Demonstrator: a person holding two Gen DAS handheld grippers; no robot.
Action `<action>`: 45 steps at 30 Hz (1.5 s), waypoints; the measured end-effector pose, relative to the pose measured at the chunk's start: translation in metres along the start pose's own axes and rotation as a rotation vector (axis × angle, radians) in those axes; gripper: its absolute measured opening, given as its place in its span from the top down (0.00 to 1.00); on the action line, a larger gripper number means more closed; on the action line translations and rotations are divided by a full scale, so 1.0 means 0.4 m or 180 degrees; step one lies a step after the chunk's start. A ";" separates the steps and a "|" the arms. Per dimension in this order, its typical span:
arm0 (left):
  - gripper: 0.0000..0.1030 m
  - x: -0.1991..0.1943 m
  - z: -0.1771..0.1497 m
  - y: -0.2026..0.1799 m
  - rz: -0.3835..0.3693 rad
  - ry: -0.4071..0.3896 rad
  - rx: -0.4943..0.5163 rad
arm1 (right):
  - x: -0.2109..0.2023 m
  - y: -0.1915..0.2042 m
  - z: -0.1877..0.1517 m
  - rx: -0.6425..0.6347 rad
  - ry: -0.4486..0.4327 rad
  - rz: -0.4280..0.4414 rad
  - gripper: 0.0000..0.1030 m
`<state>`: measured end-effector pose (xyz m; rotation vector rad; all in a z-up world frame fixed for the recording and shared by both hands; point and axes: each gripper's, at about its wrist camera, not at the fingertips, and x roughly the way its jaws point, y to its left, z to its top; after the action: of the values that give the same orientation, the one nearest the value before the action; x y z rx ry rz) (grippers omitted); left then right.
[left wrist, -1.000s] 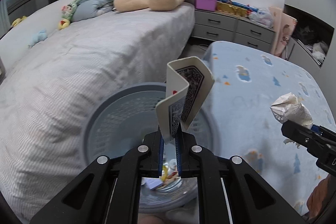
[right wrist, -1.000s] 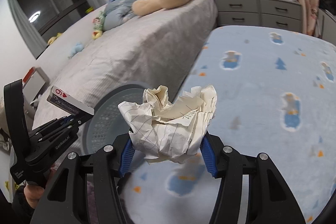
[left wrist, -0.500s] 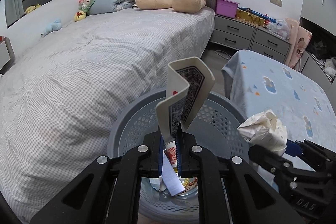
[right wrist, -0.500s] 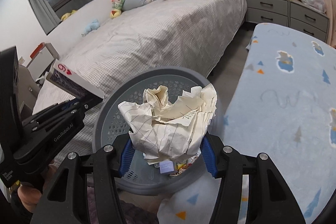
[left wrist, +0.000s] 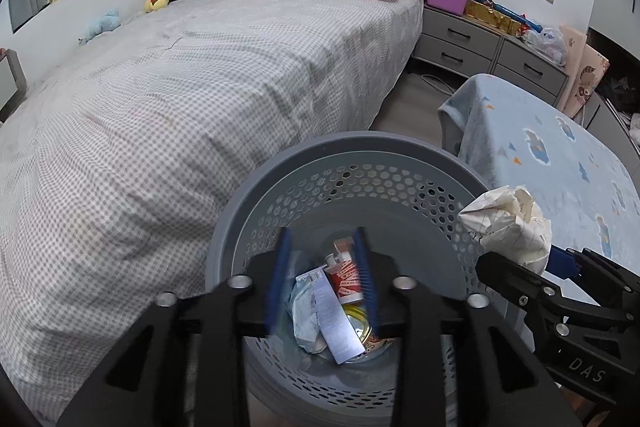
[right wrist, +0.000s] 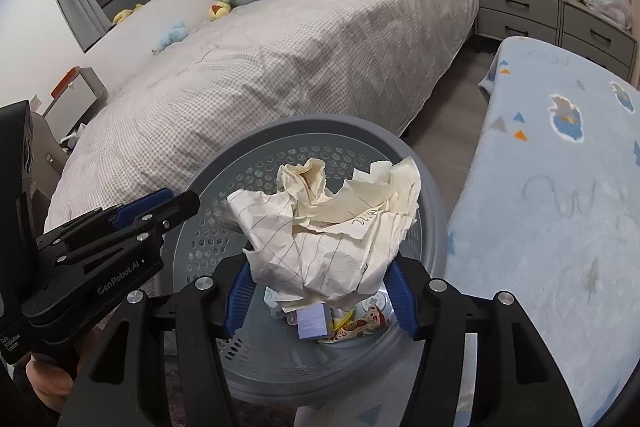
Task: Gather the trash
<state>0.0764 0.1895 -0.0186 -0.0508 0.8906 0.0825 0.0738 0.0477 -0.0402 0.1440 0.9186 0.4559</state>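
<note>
Crumpled paper ball [right wrist: 332,231], centre of frame, above the grey perforated bin [right wrist: 434,227]: light, soft, springy; best pinched across its bulk. Right gripper [right wrist: 320,297] jaws opening, the paper between the blue pads [right wrist: 236,303], apparently touching them. Left gripper [left wrist: 322,285] jaws opening, nothing between them; wrappers lie in the bin below.

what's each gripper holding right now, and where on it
Left gripper: nothing, jaws opening over the bin. Right gripper: paper ball by its lower sides, jaws opening.
</note>
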 end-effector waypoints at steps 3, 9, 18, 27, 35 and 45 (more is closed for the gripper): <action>0.44 -0.005 0.002 0.009 0.0038 -0.0043 -0.0052 | -0.004 -0.005 0.005 0.0016 -0.0038 0.0002 0.32; 0.40 0.003 0.002 0.015 0.0033 0.0011 -0.0104 | -0.011 -0.011 0.006 0.0034 -0.0083 -0.0036 0.31; 0.37 -0.004 0.002 0.012 0.0118 -0.0056 -0.0102 | -0.013 -0.018 0.003 0.0082 -0.0093 -0.0053 0.31; 0.34 -0.010 0.001 0.012 0.0159 -0.0080 -0.0096 | -0.021 -0.013 0.001 0.0070 -0.0115 -0.0088 0.29; 0.32 -0.015 -0.001 0.014 0.0174 -0.0093 -0.0102 | -0.024 -0.011 0.003 0.0059 -0.0122 -0.0105 0.26; 0.28 -0.018 0.003 0.012 0.0210 -0.0085 -0.0109 | -0.029 -0.011 0.001 0.0061 -0.0132 -0.0146 0.24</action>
<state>0.0724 0.1942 -0.0123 -0.0520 0.8643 0.1597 0.0694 0.0387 -0.0331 0.1489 0.8840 0.4003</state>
